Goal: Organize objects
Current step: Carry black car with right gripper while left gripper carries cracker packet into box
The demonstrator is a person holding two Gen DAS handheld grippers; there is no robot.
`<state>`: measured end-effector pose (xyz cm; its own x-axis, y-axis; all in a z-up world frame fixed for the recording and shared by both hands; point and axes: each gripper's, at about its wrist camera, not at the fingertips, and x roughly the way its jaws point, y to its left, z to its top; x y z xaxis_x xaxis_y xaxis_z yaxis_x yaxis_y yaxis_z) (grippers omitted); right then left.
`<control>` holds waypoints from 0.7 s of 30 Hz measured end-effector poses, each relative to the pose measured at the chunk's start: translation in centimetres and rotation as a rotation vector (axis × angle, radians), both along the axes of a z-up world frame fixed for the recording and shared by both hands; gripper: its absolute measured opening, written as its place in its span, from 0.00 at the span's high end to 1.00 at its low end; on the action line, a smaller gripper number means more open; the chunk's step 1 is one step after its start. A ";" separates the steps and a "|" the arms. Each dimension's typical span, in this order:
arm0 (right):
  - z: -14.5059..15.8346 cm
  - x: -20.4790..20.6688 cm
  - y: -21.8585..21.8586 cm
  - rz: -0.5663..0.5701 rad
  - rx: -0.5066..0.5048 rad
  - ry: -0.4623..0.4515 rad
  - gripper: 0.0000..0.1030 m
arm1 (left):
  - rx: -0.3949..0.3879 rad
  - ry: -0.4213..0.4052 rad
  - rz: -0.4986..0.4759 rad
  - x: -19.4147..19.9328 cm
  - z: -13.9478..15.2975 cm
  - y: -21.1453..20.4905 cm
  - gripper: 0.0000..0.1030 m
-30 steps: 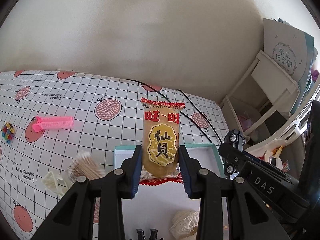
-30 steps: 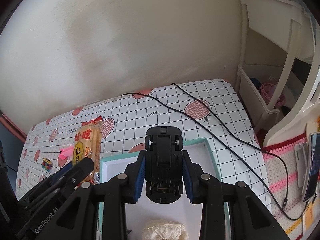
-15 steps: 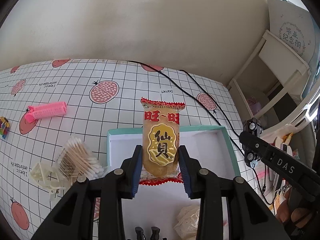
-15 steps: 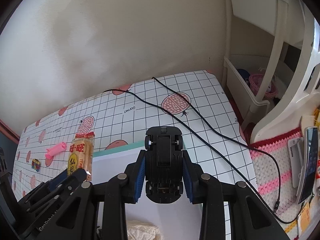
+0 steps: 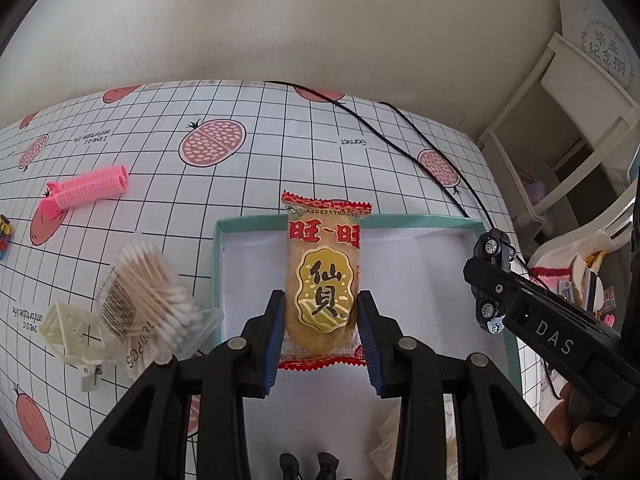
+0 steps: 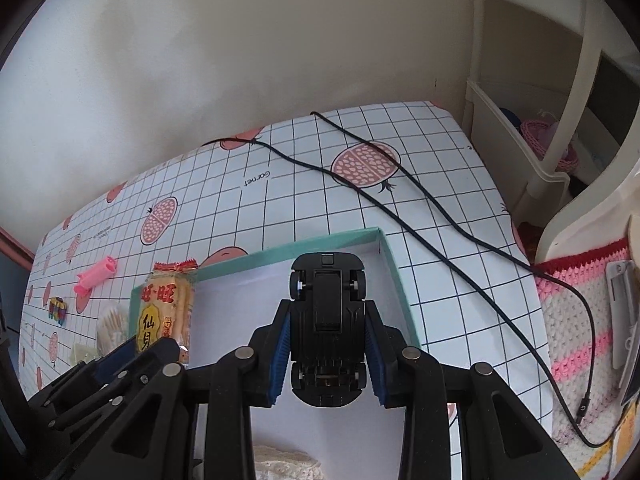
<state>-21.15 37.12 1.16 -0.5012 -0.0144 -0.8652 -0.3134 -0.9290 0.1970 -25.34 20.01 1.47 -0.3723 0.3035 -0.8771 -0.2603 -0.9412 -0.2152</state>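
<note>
My left gripper point(image 5: 322, 312) is shut on a yellow rice cracker packet point(image 5: 323, 276) with red ends, held upright above the teal-rimmed box point(image 5: 256, 222). My right gripper point(image 6: 327, 332) is shut on a black toy car point(image 6: 327, 320), underside facing the camera, over the right part of the same box point(image 6: 394, 268). The toy car point(image 5: 490, 276) and right gripper show at the right in the left wrist view. The packet point(image 6: 164, 308) shows at the left in the right wrist view. A crumpled cream cloth point(image 6: 280, 464) lies in the box near its front.
On the gridded tablecloth left of the box lie a cotton swab pack point(image 5: 148, 292), a cream plastic clip point(image 5: 76, 328) and a pink hair roller point(image 5: 90, 190). A black cable point(image 6: 420, 200) crosses the table behind the box. White shelves point(image 6: 532, 152) stand at the right.
Both grippers have tilted downward and moved over the box with their objects still held. More of the table and the box interior shows in both views.
</note>
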 end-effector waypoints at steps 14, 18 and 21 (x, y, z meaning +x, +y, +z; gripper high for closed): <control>-2.8 -0.4 -1.1 0.029 0.003 -0.077 0.65 | -0.038 -0.033 -0.006 0.3 -1.7 0.3 0.64; -2.8 -0.5 -1.2 0.032 0.009 -0.080 0.65 | -0.055 -0.033 -0.013 0.3 -1.7 0.5 0.64; -2.9 -0.5 -1.2 0.032 0.011 -0.080 0.65 | -0.069 -0.034 -0.017 0.4 -1.7 0.5 0.64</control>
<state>-21.65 35.91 -1.69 -0.4302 -0.0193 -0.9025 -0.2981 -0.9406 0.1622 -24.91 20.54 -0.18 -0.3372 0.2480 -0.9082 -0.2700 -0.9496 -0.1591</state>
